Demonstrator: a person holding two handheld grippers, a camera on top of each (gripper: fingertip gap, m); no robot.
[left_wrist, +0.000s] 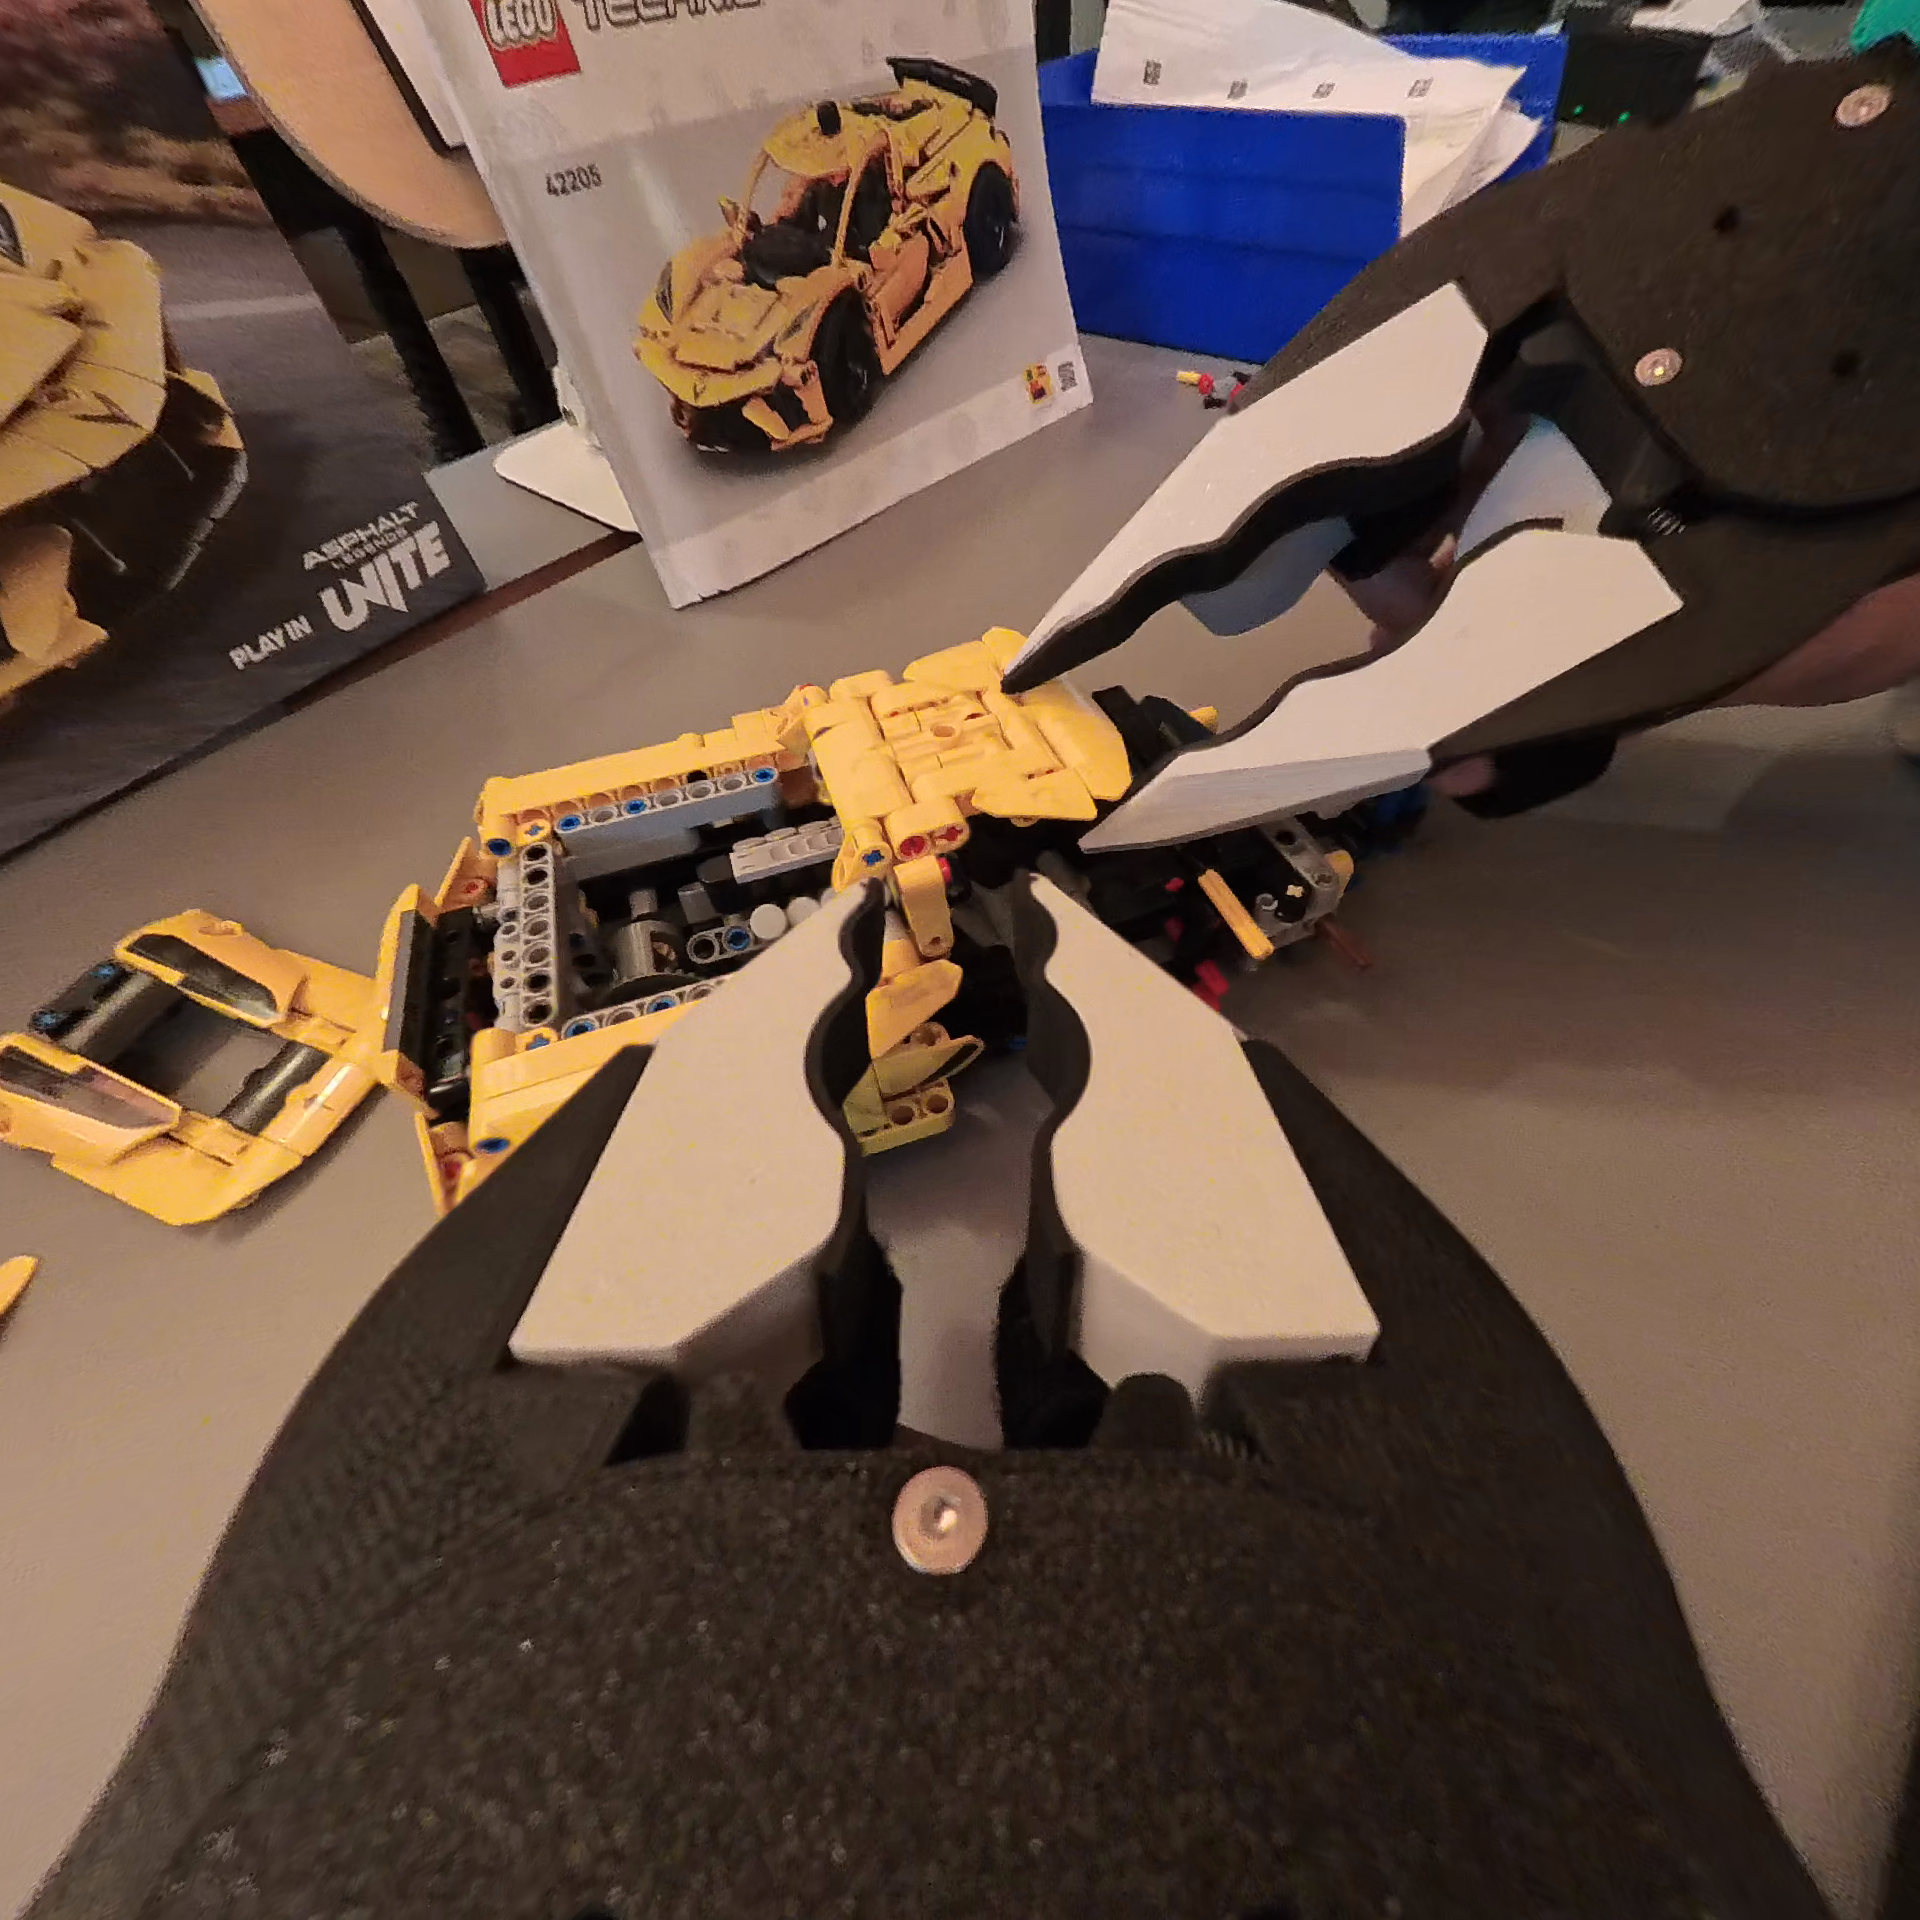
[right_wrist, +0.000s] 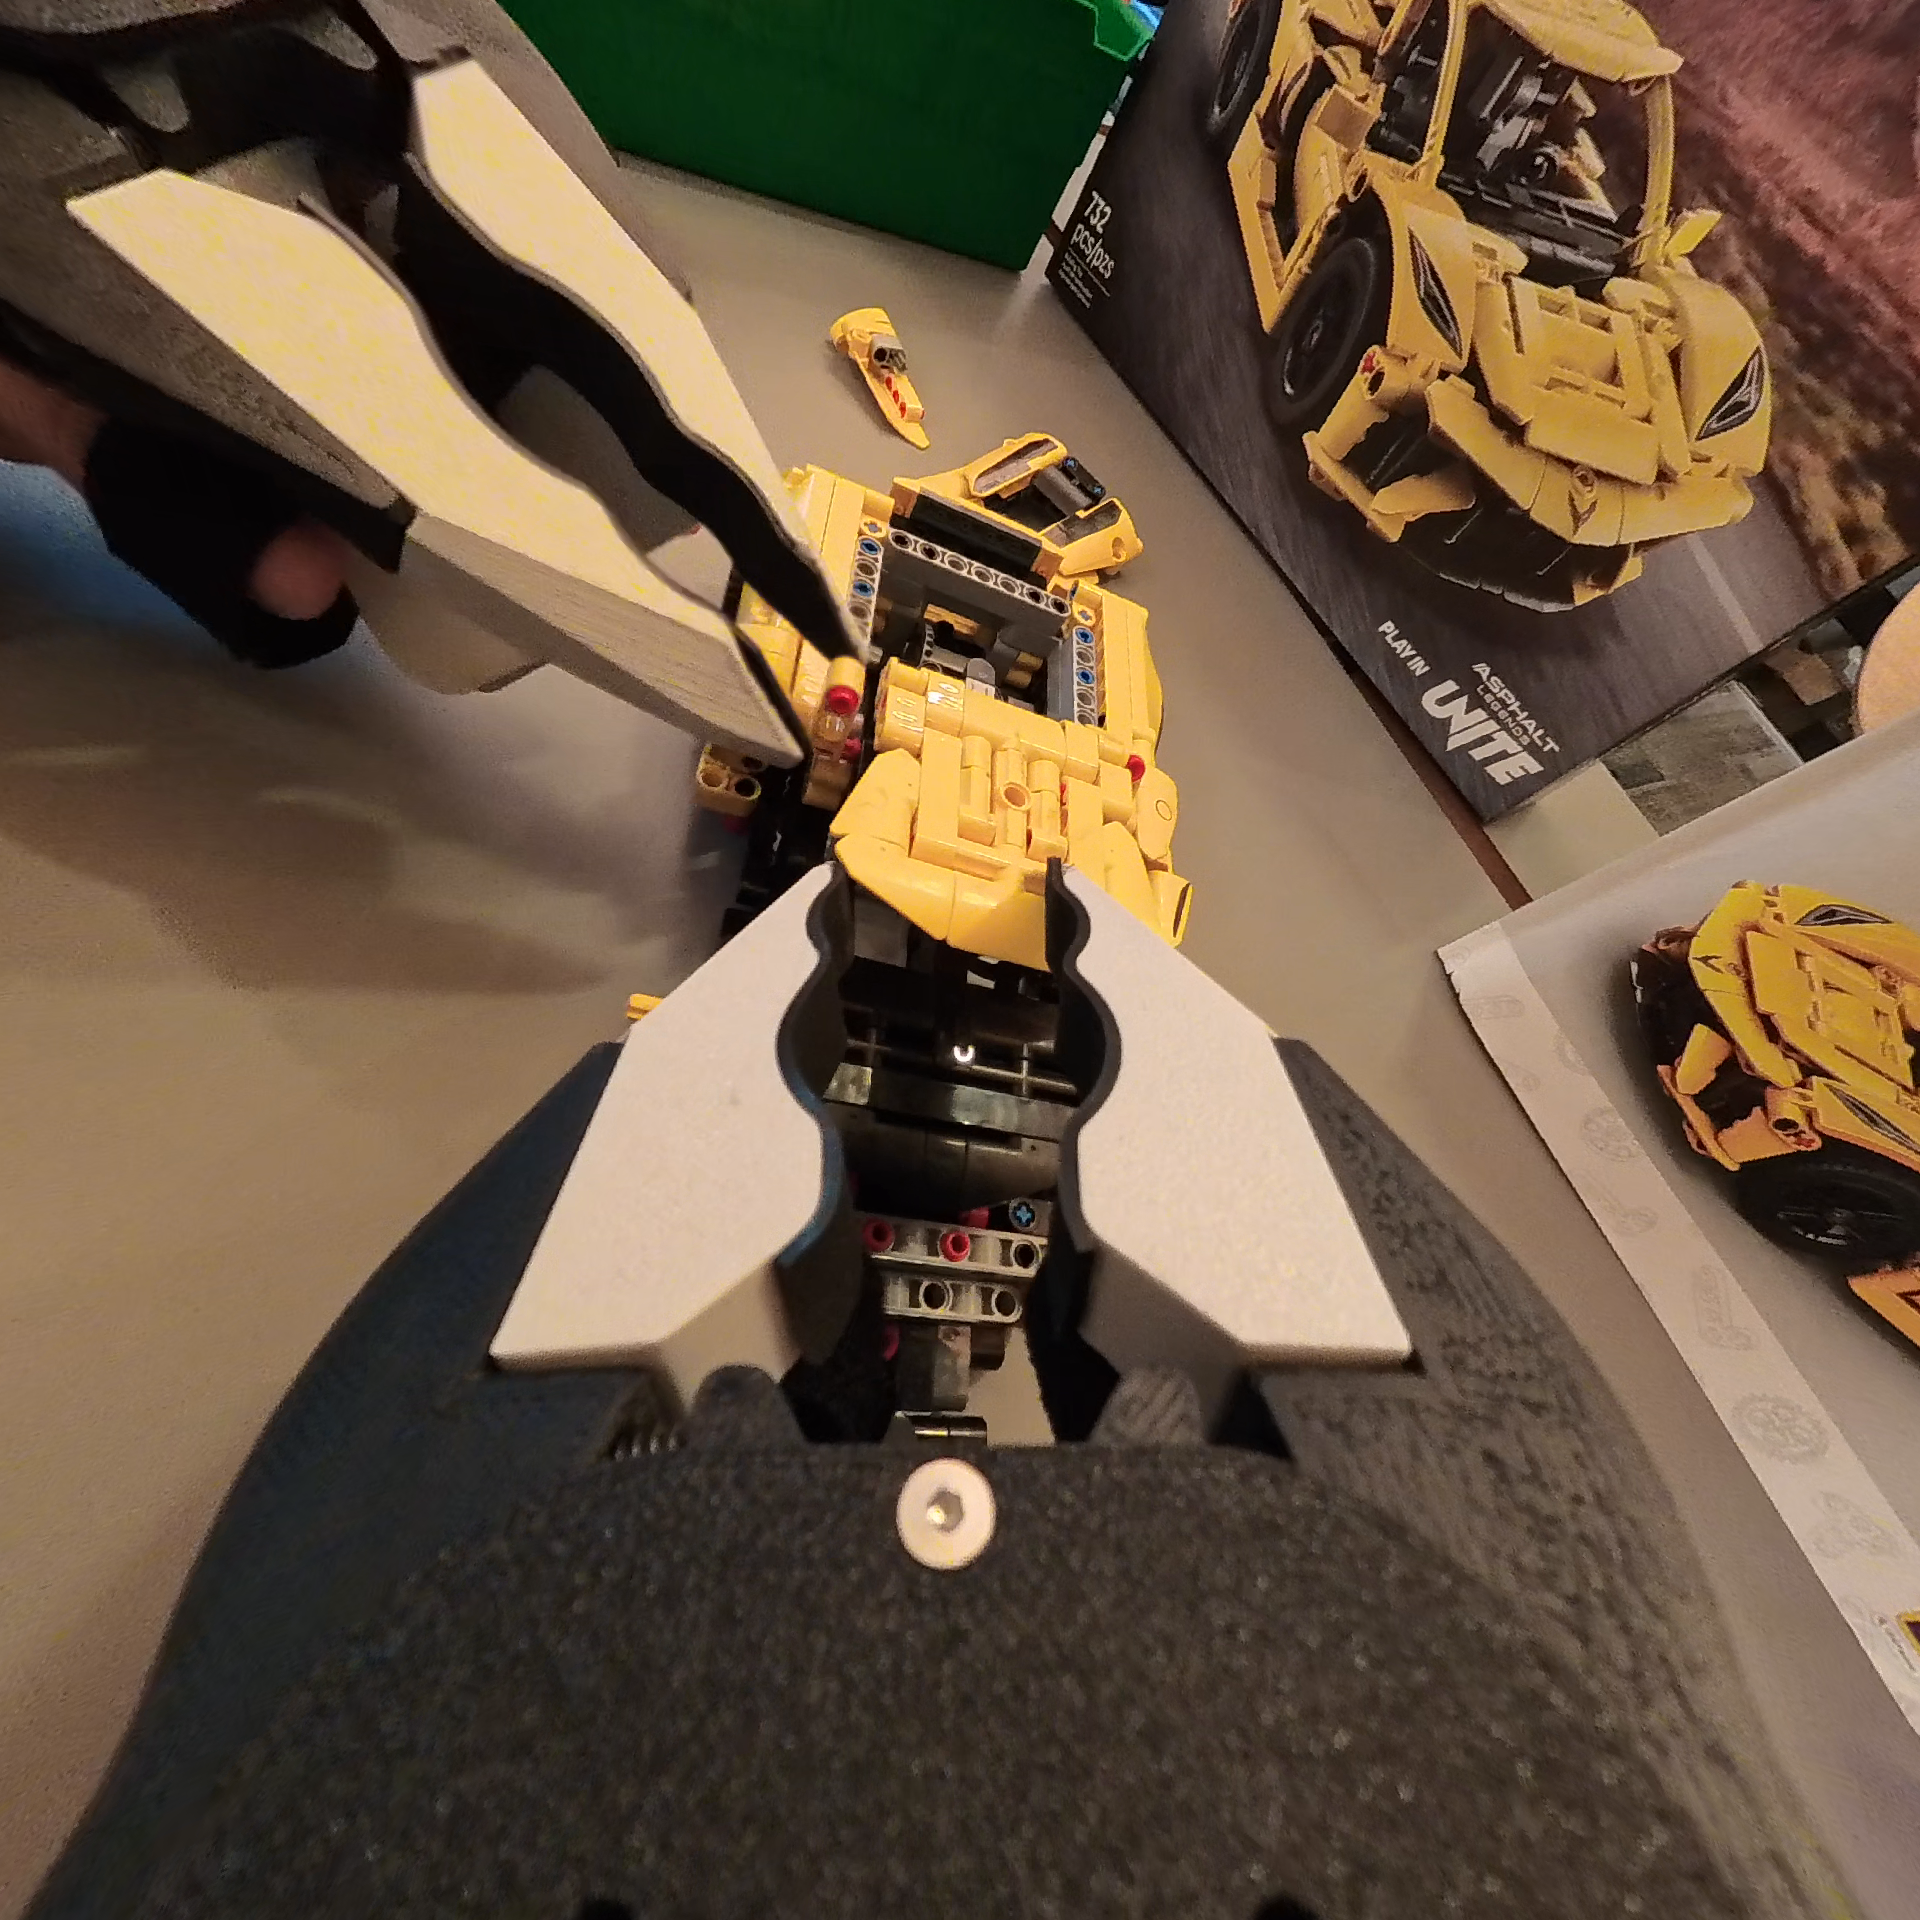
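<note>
The left gripper (left_wrist: 948, 894) is spread, its fingers either side of a yellow door piece (left_wrist: 914, 1023) hanging off the near flank of the half-built yellow car (left_wrist: 644, 831); whether they touch it I cannot tell. The right gripper (right_wrist: 948, 878) is also spread, straddling the roof panel (right_wrist: 997, 821) and the black frame under it. The car lies mid-worktop (left_wrist: 1558, 1091). A loose yellow body section (left_wrist: 177, 1060) sits just left of it. The booklet (left_wrist: 790, 281), box (right_wrist: 1507, 343) and blue bin (left_wrist: 1216, 218) stand farther off.
</note>
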